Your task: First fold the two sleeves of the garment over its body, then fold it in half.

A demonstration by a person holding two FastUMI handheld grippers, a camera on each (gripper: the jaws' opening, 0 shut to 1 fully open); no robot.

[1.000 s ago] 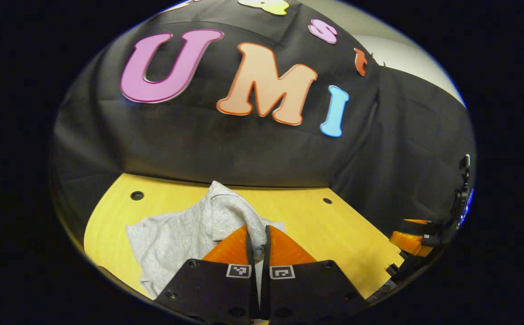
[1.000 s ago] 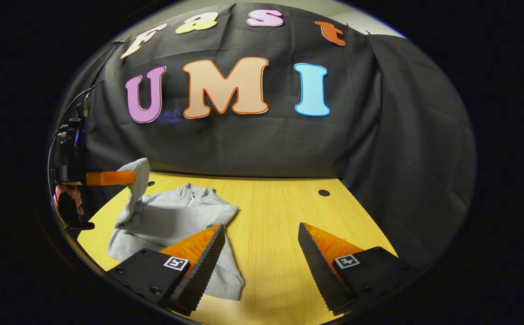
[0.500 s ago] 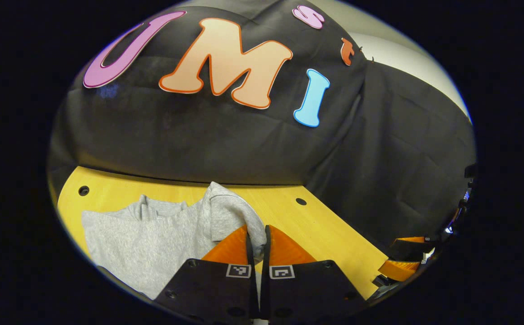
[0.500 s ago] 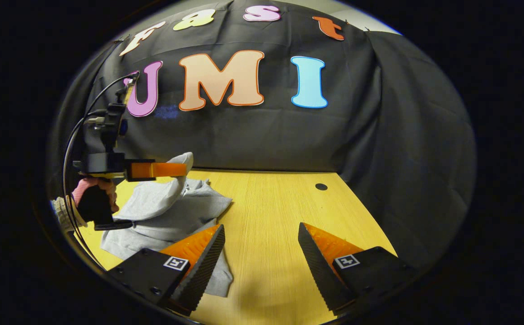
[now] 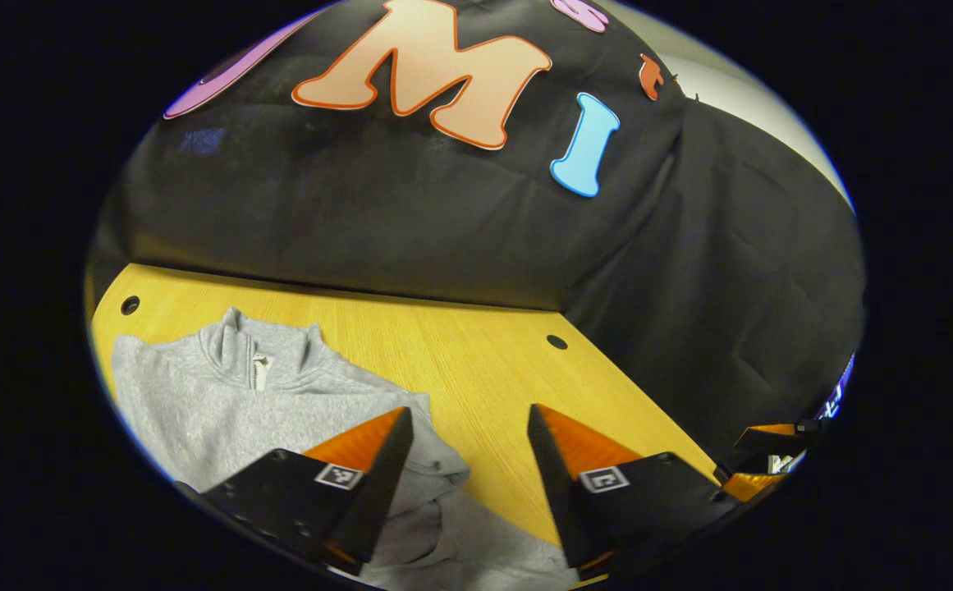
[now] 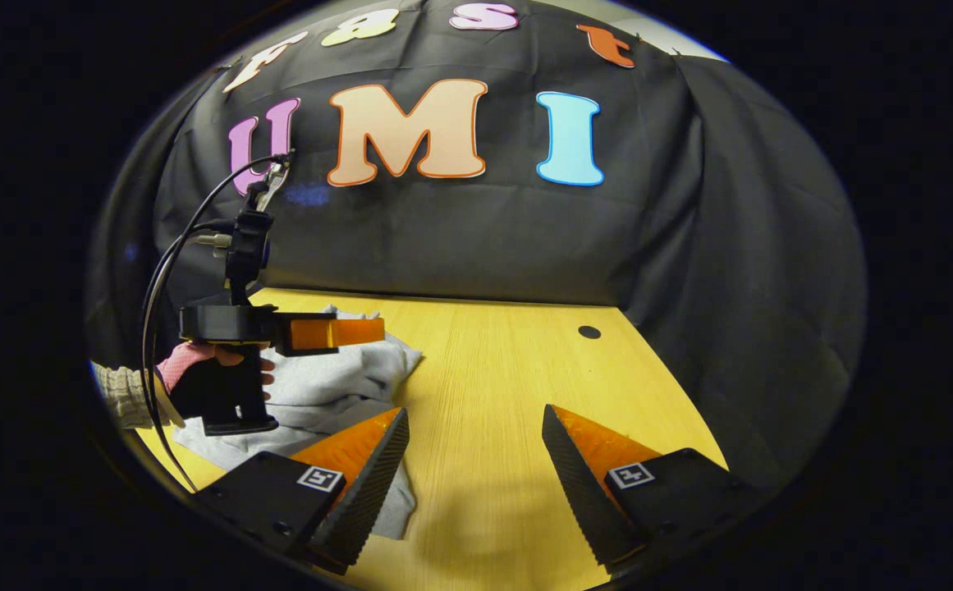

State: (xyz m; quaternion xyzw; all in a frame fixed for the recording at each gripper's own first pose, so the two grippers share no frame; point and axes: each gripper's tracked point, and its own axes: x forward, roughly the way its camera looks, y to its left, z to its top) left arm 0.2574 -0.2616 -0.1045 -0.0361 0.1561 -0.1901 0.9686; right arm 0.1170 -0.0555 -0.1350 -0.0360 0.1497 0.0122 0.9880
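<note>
Grey fleece garment (image 5: 279,402) lies on the yellow wooden surface (image 5: 476,369), toward 8 o'clock in the left gripper view, with its zip collar (image 5: 258,361) pointing to the back wall and a bunched sleeve (image 5: 435,484) lying over its near edge between the fingers. The left gripper (image 5: 468,427) has its fingers spread wide with nothing between them; one finger stands over the cloth, the other over bare wood. This view shows the collar and zip, which the right gripper view does not. The right gripper view gives the left gripper (image 6: 361,332) from the side at 9 o'clock, held level above the garment (image 6: 336,386) by a hand (image 6: 197,369) in a knitted cuff, with a black cable (image 6: 172,271) looping up behind it; the tool and hand hide much of the garment there. The right gripper (image 6: 476,427) also has its fingers wide apart and empty, over bare surface at the garment's edge. Its tips (image 5: 772,443) appear at 4 o'clock in the left gripper view. A round hole (image 6: 588,332) in the surface sits near the black cloth wall (image 6: 689,287).
</note>
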